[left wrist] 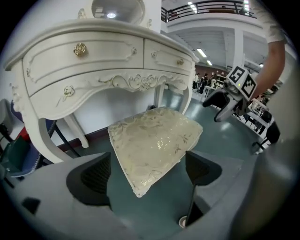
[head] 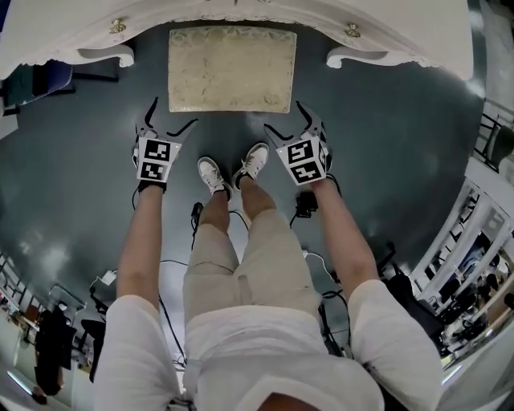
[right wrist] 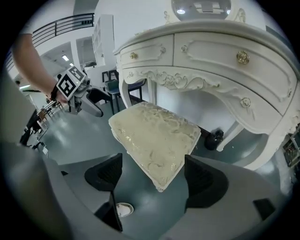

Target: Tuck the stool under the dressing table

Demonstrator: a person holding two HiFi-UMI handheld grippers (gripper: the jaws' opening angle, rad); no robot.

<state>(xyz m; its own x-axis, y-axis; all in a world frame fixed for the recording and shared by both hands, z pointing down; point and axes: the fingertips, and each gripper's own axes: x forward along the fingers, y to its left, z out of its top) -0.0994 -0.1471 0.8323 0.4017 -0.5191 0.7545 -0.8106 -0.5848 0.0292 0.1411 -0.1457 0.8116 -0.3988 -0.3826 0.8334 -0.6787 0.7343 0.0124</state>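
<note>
A stool with a cream, gold-patterned cushion (head: 231, 68) stands on the dark floor, its far part just under the front edge of the white dressing table (head: 241, 16). My left gripper (head: 166, 123) is open at the cushion's near left corner (left wrist: 140, 187), which lies between its jaws without touching them. My right gripper (head: 291, 119) is open at the near right corner (right wrist: 161, 183), also apart from the pads. The stool's legs are hidden beneath the cushion.
The table's curved white legs (head: 112, 54) (head: 353, 56) flank the stool. My white shoes (head: 233, 170) stand just behind it. Cables (head: 193, 265) trail on the floor behind me. Chairs and railings lie off to the right (head: 482, 241).
</note>
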